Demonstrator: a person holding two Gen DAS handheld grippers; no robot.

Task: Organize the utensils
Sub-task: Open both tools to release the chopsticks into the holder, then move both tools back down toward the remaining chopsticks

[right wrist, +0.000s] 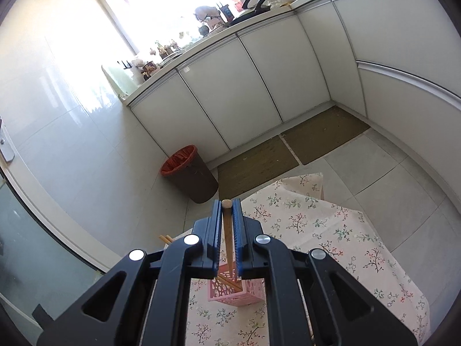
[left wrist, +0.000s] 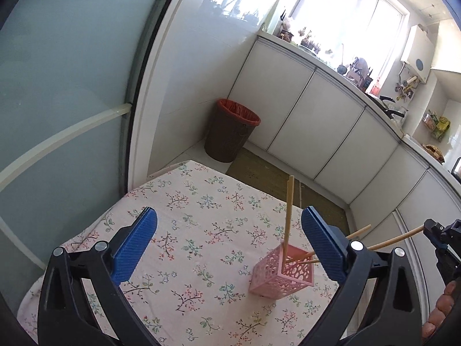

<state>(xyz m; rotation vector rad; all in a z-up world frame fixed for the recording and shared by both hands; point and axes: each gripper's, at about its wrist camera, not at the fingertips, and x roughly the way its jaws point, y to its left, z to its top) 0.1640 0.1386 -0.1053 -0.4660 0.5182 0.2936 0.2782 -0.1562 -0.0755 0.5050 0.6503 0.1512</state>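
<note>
From the left wrist view, our left gripper hangs over the floral tablecloth with its blue fingers spread wide and nothing between them. The pink perforated holder stands upright on the cloth just inside the right-hand finger, with one chopstick leaning nearly upright in it and two more slanting out toward our right gripper at the frame's edge. From the right wrist view, our right gripper is clamped narrow on a wooden chopstick, whose lower end reaches down into the holder below. We judge the chopstick light, stiff and smooth, so it could pivot between the pads; a hold near its upper end seems right. The holder looks light and easy to tip.
</note>
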